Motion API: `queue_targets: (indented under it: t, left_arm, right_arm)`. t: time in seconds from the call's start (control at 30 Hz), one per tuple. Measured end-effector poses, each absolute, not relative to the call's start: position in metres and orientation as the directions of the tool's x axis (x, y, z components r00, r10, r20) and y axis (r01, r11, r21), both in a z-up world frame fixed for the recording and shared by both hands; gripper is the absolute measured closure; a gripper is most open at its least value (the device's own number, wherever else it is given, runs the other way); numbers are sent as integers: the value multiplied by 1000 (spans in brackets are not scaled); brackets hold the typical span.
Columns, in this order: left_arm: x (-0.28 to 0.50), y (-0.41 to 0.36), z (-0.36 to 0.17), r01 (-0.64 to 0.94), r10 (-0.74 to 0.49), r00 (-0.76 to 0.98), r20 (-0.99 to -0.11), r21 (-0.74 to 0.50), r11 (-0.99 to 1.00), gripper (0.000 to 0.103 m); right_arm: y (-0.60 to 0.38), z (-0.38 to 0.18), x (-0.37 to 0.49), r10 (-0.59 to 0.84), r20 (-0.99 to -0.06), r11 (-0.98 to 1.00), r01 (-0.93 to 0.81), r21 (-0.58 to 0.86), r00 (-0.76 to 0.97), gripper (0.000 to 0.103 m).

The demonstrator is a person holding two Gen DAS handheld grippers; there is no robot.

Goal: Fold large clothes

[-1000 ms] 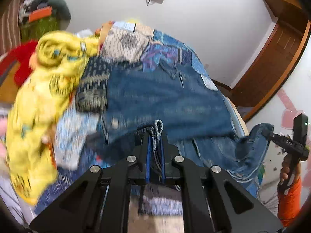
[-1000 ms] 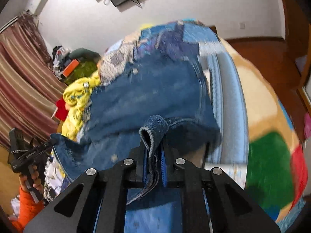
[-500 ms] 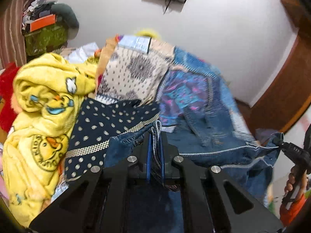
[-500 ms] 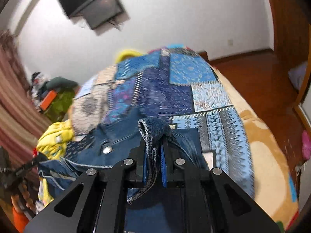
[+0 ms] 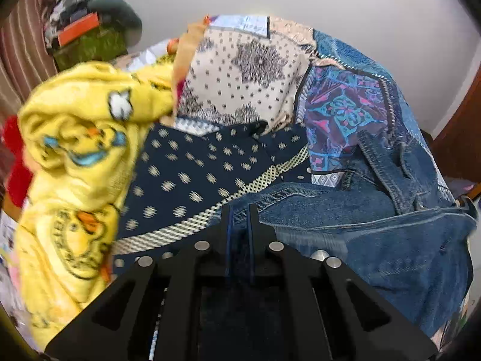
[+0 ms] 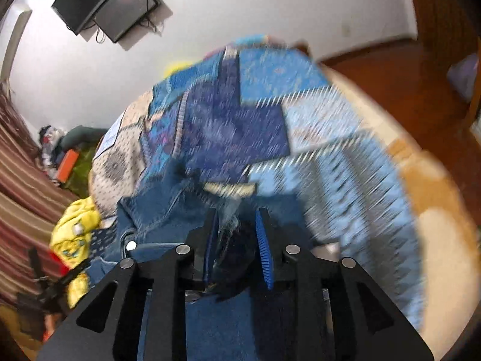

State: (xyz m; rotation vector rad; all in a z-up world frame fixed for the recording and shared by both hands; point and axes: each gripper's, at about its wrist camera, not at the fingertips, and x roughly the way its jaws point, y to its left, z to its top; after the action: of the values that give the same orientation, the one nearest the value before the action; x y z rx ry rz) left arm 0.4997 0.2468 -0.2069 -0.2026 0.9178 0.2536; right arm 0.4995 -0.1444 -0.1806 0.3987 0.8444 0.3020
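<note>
Here, a fold of a denim garment [image 5: 345,219] is being laid down on a bed: the left claw [image 5: 239,210] is pinched tight on the near denim edge, while the right claw [image 6: 236,219], its jaws just parted to a narrow gap, appears to be letting its corner go, cloth still lying loosely between the pads. The denim lies doubled over the patchwork bedspread [image 6: 264,138], beside a yellow blanket [image 5: 75,150] heaped at the left. Next, judging by this, the left claw must release too, then both smooth or take fresh edges.
</note>
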Motion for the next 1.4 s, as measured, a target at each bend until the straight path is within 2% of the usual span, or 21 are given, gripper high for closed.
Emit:
queue_targets:
  t: [0.03, 0.07, 0.1, 0.17, 0.2, 0.23, 0.27, 0.4, 0.53, 0.63, 0.77, 0.87, 0.9, 1.03, 1.07, 1.13, 1.17, 1.2, 1.3, 1.4]
  left_arm:
    - [497, 245, -199, -291, 123, 591, -797, -68, 954, 96]
    - [490, 244, -187, -279, 108, 607, -787, -84, 957, 94]
    - [486, 242, -177, -268, 96, 620, -779, -95, 959, 89]
    - [478, 235, -161, -240, 83, 640, -764, -96, 966, 74]
    - [474, 230, -155, -226, 84, 649, -756, -87, 970, 61]
    - [469, 223, -150, -207, 82, 658, -748, -75, 976, 54]
    - [463, 215, -146, -180, 72, 664, -744, -66, 981, 52]
    - [450, 183, -145, -78, -6, 652, -759, -74, 994, 37]
    - [446, 150, -165, -4, -57, 619, -783, -75, 997, 23]
    - [455, 130, -194, 49, -92, 550, -830, -79, 996, 22]
    - [461, 126, -235, 44, -49, 486, -873, -32, 999, 22]
    - [456, 139, -256, 33, 23, 495, -868, 46, 998, 13]
    - [453, 146, -258, 26, 33, 511, -859, 54, 998, 9]
    - [440, 171, -259, 31, 20, 533, -846, 43, 999, 9]
    - [437, 174, -259, 35, 9, 533, -846, 33, 999, 9]
    - [428, 176, -257, -9, 105, 545, -832, 119, 993, 9]
    - [423, 178, -254, -12, 113, 555, -824, 128, 992, 9]
    - [417, 181, -251, -17, 106, 561, -821, 117, 993, 9]
    - [403, 196, -249, -96, 153, 554, -818, 120, 988, 9]
    - [386, 216, -241, -195, 162, 542, -825, 64, 979, 9]
  right_arm:
    - [-148, -166, 492, 404, -643, 890, -115, 442, 651, 72]
    - [-150, -160, 490, 403, -639, 892, -124, 436, 656, 64]
    - [-150, -151, 485, 401, -632, 896, -141, 421, 663, 59]
    - [-145, -135, 470, 390, -618, 912, -194, 362, 683, 57]
    - [-141, -131, 463, 385, -616, 918, -215, 333, 687, 53]
    - [-133, -126, 453, 386, -619, 922, -253, 295, 684, 50]
    - [-126, -125, 447, 393, -620, 919, -284, 273, 679, 45]
    - [-93, -136, 426, 433, -631, 895, -390, 217, 643, 37]
    - [-57, -164, 418, 474, -664, 864, -452, 222, 579, 36]
    - [-25, -191, 418, 510, -709, 827, -503, 250, 487, 36]
    - [-3, -220, 421, 478, -759, 822, -530, 210, 441, 36]
    - [-7, -239, 426, 428, -794, 838, -518, 170, 432, 36]
    - [-15, -243, 426, 431, -789, 837, -520, 169, 437, 35]
    - [-50, -248, 420, 371, -798, 861, -498, 104, 475, 32]
    - [-58, -249, 419, 404, -794, 844, -519, 133, 454, 32]
    - [-73, -246, 413, 405, -788, 851, -507, 138, 463, 32]
    - [-79, -246, 410, 352, -797, 877, -470, 98, 491, 28]
    - [-85, -246, 408, 308, -804, 897, -437, 67, 509, 21]
    - [-108, -246, 401, 316, -803, 906, -411, 97, 506, 20]
    - [-125, -245, 396, 260, -822, 935, -344, 84, 506, 18]
